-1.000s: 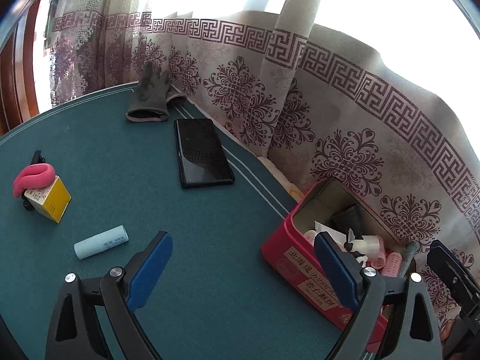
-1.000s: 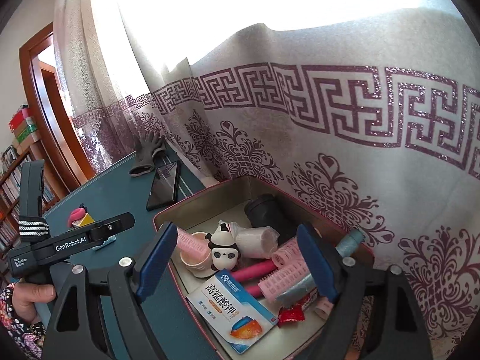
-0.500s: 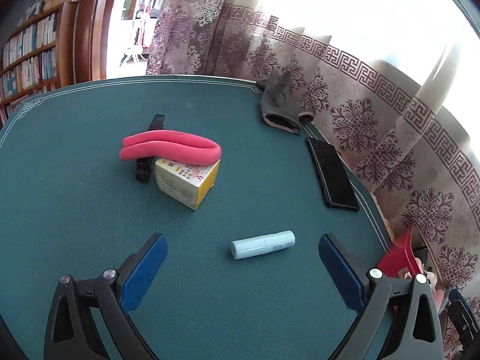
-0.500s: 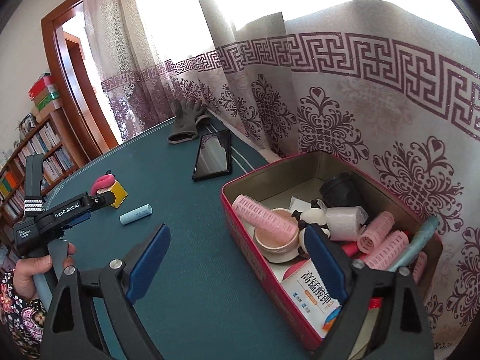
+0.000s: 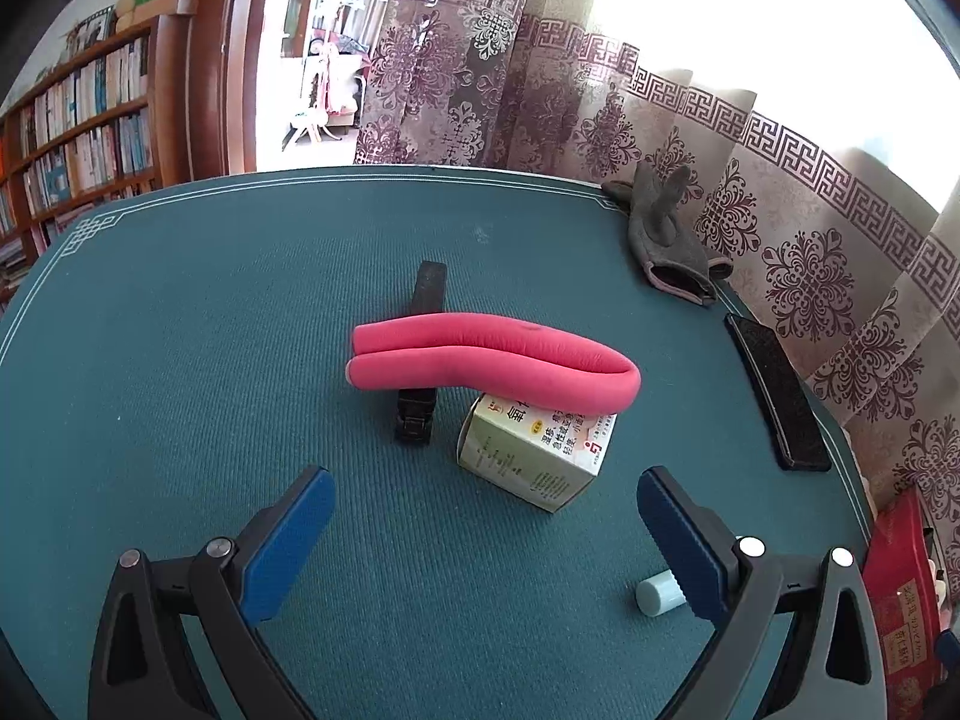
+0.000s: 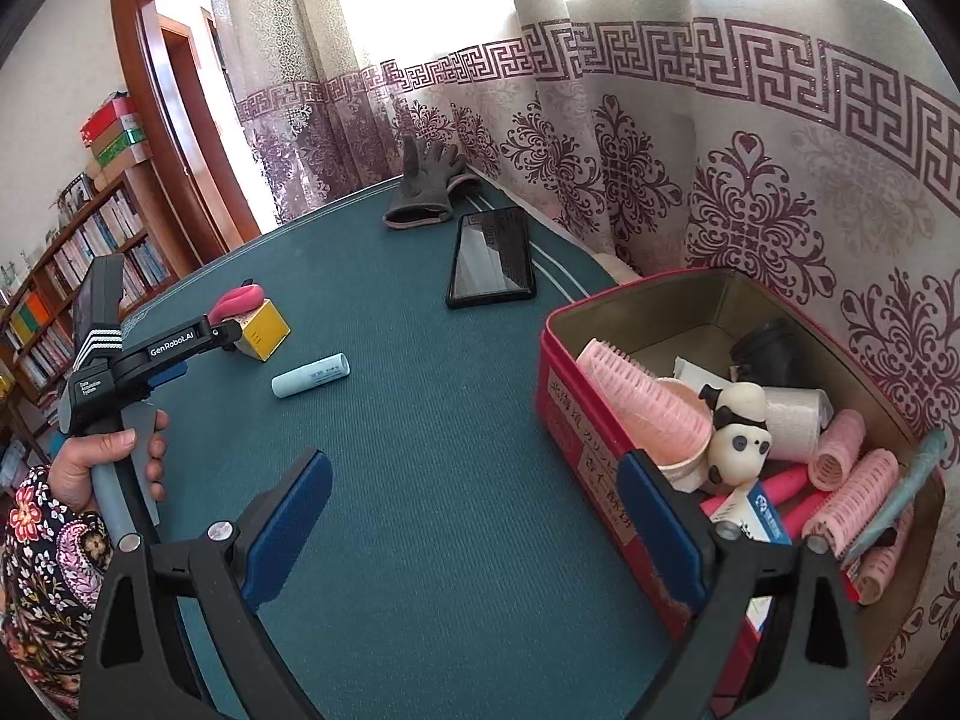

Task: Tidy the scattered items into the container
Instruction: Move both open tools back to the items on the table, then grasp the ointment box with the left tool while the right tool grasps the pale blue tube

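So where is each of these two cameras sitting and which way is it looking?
Left wrist: on the left claw, looking down at the pink foam roller on the small box; only its open blue fingers show.
Right wrist: on the right claw, facing the table and red tin; the person's left hand shows.
Shared: roller, box, pale tube, phone, glove.
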### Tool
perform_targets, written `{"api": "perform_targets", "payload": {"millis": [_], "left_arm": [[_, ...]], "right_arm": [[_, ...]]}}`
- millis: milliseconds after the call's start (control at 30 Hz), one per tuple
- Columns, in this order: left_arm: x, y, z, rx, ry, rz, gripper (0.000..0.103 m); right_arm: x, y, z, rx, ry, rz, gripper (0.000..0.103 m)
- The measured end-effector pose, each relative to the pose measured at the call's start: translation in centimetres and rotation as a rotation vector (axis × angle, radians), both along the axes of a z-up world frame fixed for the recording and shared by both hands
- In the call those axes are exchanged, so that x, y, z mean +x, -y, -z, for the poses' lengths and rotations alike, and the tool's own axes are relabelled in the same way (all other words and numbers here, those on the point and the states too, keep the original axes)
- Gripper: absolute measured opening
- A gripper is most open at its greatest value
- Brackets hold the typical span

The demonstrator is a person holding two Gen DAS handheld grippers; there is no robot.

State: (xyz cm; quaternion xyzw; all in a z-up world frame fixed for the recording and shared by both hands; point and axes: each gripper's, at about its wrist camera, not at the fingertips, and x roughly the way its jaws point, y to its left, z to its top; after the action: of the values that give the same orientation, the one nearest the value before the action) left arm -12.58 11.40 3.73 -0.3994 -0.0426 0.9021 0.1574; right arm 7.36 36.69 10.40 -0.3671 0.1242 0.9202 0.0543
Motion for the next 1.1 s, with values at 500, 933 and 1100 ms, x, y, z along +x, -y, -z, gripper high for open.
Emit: {"api": "perform_targets", "payload": {"millis": [500, 933, 1100], "left_arm": [[-3.8, -2.6, 1.7, -0.032, -0.006, 0.077, 0.096], [2.4, -0.3, 1.3, -0.018, 0.008, 0.212, 0.055], [5.7, 2.2, 1.2, 0.006, 0.023, 0.184, 0.055]], "right_arm": [[-3.1, 1.4, 2.2, -0.028, 0.07, -0.056, 0.097], [-3.7, 3.2, 2.0, -0.009, 0.07, -0.104, 0.097], [-4.5, 4.1, 2.1, -0.024, 0.068, -0.131, 0.097]]}}
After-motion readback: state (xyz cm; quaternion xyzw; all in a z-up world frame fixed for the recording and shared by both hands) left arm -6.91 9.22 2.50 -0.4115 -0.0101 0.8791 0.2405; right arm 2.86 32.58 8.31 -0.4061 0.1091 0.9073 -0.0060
